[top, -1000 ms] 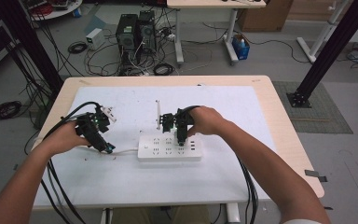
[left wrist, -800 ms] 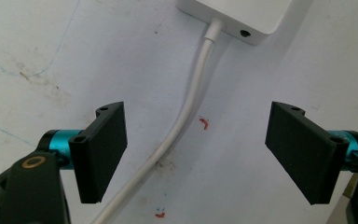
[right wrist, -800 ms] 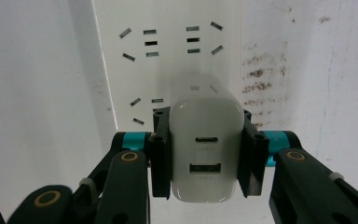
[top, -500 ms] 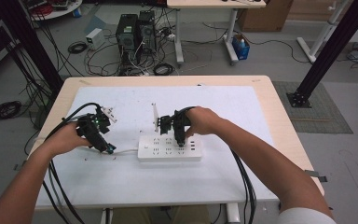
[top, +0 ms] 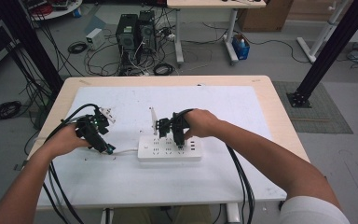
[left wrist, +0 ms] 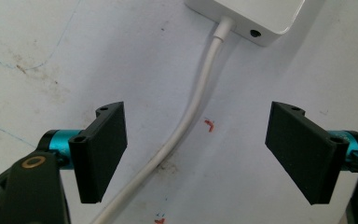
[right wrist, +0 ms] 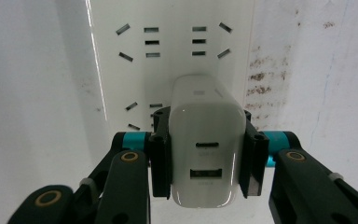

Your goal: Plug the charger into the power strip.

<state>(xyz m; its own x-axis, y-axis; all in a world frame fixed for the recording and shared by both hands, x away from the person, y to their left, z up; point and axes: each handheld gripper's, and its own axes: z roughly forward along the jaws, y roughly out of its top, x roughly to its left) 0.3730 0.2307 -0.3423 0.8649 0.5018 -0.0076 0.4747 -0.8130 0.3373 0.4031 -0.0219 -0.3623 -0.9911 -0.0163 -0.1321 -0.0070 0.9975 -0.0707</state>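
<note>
A white power strip (top: 169, 148) lies near the middle of the white-covered worktop (top: 223, 107). The right claw (right wrist: 207, 154) pinches a white USB charger (right wrist: 205, 149) by its two sides, directly over the strip's socket face. In the high view that claw (top: 179, 140) stands on the strip's right half. The left claw (left wrist: 196, 149) hangs spread wide, its jaws straddling the strip's white cord (left wrist: 186, 121) without touching it, just left of the strip's end.

One overhead view, two close gripper views.
High view looks down on the surface (top: 242, 102); both gripper views look closely at the power strip (top: 169, 149).
</note>
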